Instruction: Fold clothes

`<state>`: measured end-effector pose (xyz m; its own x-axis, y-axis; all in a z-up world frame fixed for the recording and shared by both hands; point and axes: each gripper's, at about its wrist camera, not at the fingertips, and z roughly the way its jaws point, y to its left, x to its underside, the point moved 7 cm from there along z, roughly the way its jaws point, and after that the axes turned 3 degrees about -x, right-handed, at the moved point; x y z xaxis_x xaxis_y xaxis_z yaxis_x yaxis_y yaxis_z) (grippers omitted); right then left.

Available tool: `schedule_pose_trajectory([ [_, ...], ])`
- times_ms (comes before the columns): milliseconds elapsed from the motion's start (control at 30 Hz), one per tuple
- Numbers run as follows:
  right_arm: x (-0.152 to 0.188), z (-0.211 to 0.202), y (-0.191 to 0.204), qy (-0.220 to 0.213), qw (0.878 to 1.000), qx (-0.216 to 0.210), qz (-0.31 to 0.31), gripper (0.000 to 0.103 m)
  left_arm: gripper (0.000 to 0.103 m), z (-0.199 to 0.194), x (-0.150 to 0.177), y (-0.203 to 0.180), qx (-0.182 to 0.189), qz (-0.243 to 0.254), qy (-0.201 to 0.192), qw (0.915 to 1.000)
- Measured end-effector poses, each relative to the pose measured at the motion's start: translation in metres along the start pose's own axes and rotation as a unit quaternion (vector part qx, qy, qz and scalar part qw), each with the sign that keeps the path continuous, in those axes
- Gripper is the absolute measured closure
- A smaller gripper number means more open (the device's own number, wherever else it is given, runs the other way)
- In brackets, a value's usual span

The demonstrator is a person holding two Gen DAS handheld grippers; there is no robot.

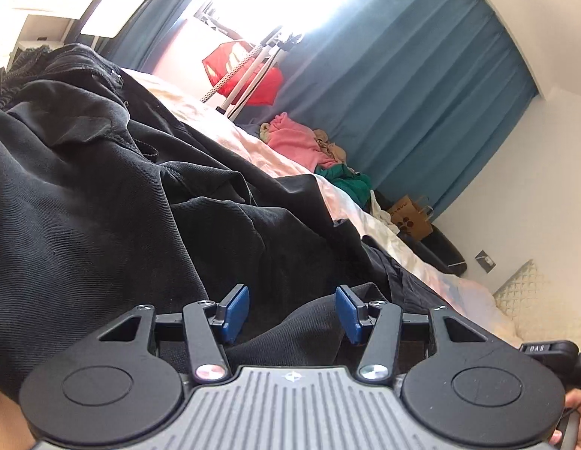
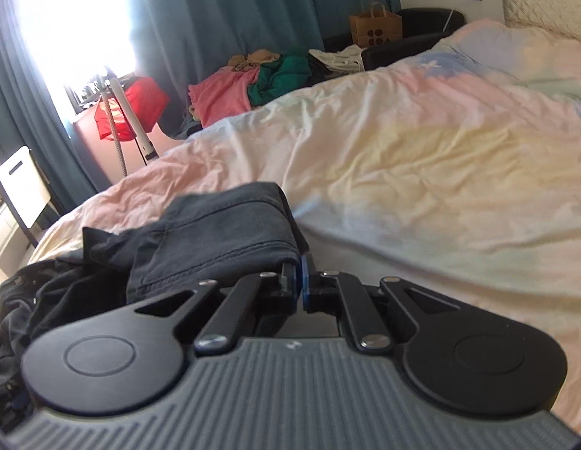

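A black garment (image 1: 114, 195) lies crumpled across the pastel bedspread (image 1: 275, 157) and fills the left wrist view. My left gripper (image 1: 292, 311) is open just above its folds, blue pads apart, holding nothing. In the right wrist view my right gripper (image 2: 301, 279) is shut on a hemmed edge of the dark garment (image 2: 223, 232) and lifts it off the bedspread (image 2: 421, 157). The rest of the garment hangs bunched at lower left.
A pile of pink, green and tan clothes (image 2: 253, 82) sits at the far edge of the bed. A paper bag (image 2: 375, 24) and dark seat stand beyond. Blue curtains (image 1: 421, 86), a tripod (image 1: 253, 71) and a red item (image 2: 129, 112) are by the window.
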<state>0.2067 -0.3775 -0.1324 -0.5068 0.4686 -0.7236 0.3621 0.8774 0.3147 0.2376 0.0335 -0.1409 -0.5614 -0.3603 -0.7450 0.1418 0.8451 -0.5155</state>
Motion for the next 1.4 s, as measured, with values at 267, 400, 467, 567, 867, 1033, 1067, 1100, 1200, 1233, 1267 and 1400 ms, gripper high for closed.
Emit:
schedule_pose_trajectory([
  [267,0.038,0.007,-0.017,0.054,0.998,-0.011,-0.019,0.096,0.049,-0.006,0.027,-0.022,-0.059,0.09,0.013,0.9941],
  [400,0.03,-0.005,-0.015,0.024,0.999,-0.02,-0.026,0.093,0.049,-0.007,0.029,-0.021,-0.073,0.094,0.011,0.9928],
  [467,0.025,-0.01,-0.013,0.009,0.999,-0.017,-0.041,0.082,0.049,-0.004,0.028,-0.021,-0.077,0.096,0.011,0.9923],
  [567,0.019,-0.014,-0.012,-0.024,0.997,0.003,-0.07,0.045,0.048,0.0,0.025,-0.019,-0.083,0.1,0.01,0.9915],
  [867,0.03,0.01,0.054,-0.046,0.977,-0.059,-0.199,0.044,0.048,0.016,0.036,-0.033,-0.082,0.161,0.026,0.9832],
  [1033,0.057,0.054,0.094,-0.006,0.96,-0.077,-0.27,0.045,0.048,0.021,0.042,-0.034,-0.083,0.176,0.033,0.9803],
  [1067,0.062,0.063,0.099,-0.001,0.957,-0.071,-0.281,0.045,0.048,0.023,0.043,-0.033,-0.084,0.178,0.035,0.9799],
  [1100,0.065,0.071,0.1,0.007,0.957,-0.07,-0.282,0.043,0.048,0.025,0.044,-0.032,-0.085,0.179,0.037,0.9795],
  [1200,0.066,0.085,0.099,0.011,0.96,-0.075,-0.27,0.046,0.048,0.032,0.046,-0.032,-0.089,0.19,0.041,0.9769],
  [1233,0.064,0.087,0.096,0.011,0.963,-0.077,-0.257,0.05,0.048,0.033,0.046,-0.032,-0.09,0.194,0.041,0.9761],
  [1267,0.061,0.088,0.095,0.011,0.966,-0.079,-0.247,0.064,0.048,0.034,0.046,-0.032,-0.09,0.197,0.04,0.9754],
  [1400,0.044,0.076,0.092,-0.012,0.973,-0.078,-0.217,0.091,0.048,0.035,0.046,-0.031,-0.089,0.198,0.039,0.9753],
])
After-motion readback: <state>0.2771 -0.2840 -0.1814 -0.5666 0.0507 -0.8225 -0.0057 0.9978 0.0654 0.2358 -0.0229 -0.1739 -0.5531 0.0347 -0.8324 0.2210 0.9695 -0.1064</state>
